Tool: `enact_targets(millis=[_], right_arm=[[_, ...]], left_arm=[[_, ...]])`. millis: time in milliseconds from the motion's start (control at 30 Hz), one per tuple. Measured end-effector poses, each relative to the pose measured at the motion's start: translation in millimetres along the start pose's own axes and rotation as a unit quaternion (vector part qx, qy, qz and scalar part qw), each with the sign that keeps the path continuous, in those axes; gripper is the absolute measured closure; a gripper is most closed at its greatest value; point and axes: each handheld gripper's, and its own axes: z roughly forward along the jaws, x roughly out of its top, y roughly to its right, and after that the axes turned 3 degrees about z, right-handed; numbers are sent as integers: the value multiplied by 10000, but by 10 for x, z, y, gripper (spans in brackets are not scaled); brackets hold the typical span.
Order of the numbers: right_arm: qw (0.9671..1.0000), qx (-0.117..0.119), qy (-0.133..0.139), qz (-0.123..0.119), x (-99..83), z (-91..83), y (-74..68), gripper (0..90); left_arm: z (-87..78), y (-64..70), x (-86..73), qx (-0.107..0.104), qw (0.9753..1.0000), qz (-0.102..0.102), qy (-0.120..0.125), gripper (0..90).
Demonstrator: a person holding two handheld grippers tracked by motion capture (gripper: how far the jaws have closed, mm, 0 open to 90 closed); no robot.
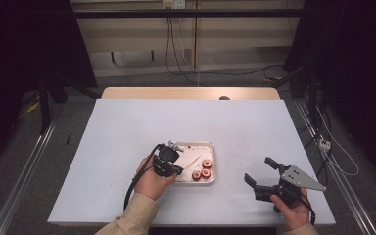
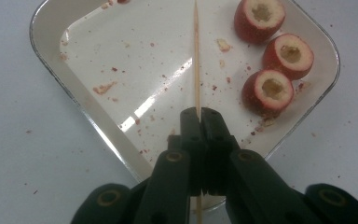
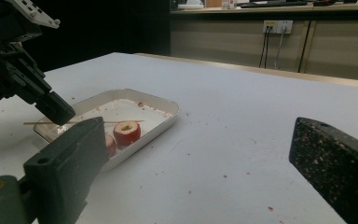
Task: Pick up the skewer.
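Observation:
A white tray (image 1: 210,147) (image 2: 74,88) (image 3: 165,112) lies near the table's front middle. Three cored red fruits (image 1: 201,169) (image 2: 272,88) (image 3: 127,132) sit in its right part. My left gripper (image 1: 177,167) (image 2: 199,114) (image 3: 58,112) is shut on a thin wooden skewer (image 1: 192,161) (image 2: 196,56) (image 3: 121,122), which is held level just over the tray floor beside the fruits. My right gripper (image 1: 258,171) (image 3: 191,144) stands open above the bare table to the right of the tray, with nothing between its jaws.
Red crumbs dot the tray floor and the white table (image 1: 254,127) around it. The table's front edge runs close under both hands. Cables hang from a wall socket (image 1: 173,4) behind the table.

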Motion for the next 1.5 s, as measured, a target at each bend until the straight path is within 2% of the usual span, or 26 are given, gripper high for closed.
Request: enact_targets(millis=[133, 233, 400, 433, 467, 533, 600, 700, 800, 833, 900, 933, 967, 1000, 1033, 1133, 1167, 1200, 1333, 1433, 1467, 1500], right_arm=[[10000, 5, -14, 39, -3, 11, 0, 33], [10000, 34, -67, 58, 6, 30, -11, 33], [9998, 94, -117, 100, 73, 79, -48, 32], [9995, 141, -253, 149, 114, 136, -66, 21], [9995, 141, -253, 149, 114, 136, -66, 21], [9985, 252, -421, 224, 139, 209, -100, 21], [9977, 309, -578, 187, 139, 284, -140, 17], [9954, 401, -826, 274, 120, 424, -211, 28], [9935, 534, -951, 332, 119, 587, -302, 32], [9935, 534, -951, 332, 119, 587, -302, 32], [9927, 582, -1000, 333, 126, 652, -339, 32], [9924, 579, -1035, 315, 130, 683, -360, 32], [9922, 583, -1054, 312, 135, 713, -378, 32], [9920, 592, -1073, 315, 140, 742, -394, 33], [9917, 591, -1102, 306, 147, 768, -409, 33], [9908, 580, -1186, 290, 169, 836, -440, 33], [9907, 571, -1203, 284, 174, 854, -448, 33], [9907, 555, -1210, 266, 182, 867, -452, 34], [9902, 550, -1246, 304, 191, 921, -468, 69], [9884, 639, -1343, 293, 184, 969, -501, 93], [9879, 670, -1374, 263, 181, 987, -511, 112], [9874, 695, -1401, 253, 181, 999, -526, 139]], left_arm=[[65, 10, 2, -13, 9993, 26, -360, 868], [55, 0, 1, 18, 9993, -85, -358, 888], [-8, -32, -76, -29, 9996, -274, 28, 890], [-30, -44, -97, -96, 9994, -302, 129, 890], [-49, -50, -118, -138, 9989, -376, 229, 890], [-90, -69, -162, -162, 9979, -435, 442, 890], [-121, -90, -212, -237, 9965, -536, 601, 890], [-147, -98, -284, -281, 9953, -562, 730, 890], [-176, -102, -333, -351, 9939, -578, 873, 890], [-194, -110, -343, -375, 9932, -569, 943, 890], [-234, -131, -363, -331, 9924, -558, 1041, 890], [-250, -139, -377, -288, 9914, -562, 1148, 890], [-267, -157, -392, -400, 9897, -544, 1263, 890], [-283, -162, -407, -406, 9878, -563, 1395, 890], [-306, -168, -418, -398, 9877, -556, 1407, 890], [-347, -178, -444, -421, 9852, -552, 1570, 890], [-349, -175, -454, -457, 9834, -591, 1652, 890], [-354, -184, -463, -470, 9832, -528, 1682, 890], [-371, -200, -496, -466, 9802, -570, 1838, 890], [-395, -215, -518, -437, 9790, -593, 1901, 889], [-399, -212, -526, -428, 9779, -617, 1950, 890], [-404, -212, -531, -437, 9780, -604, 1947, 889]])
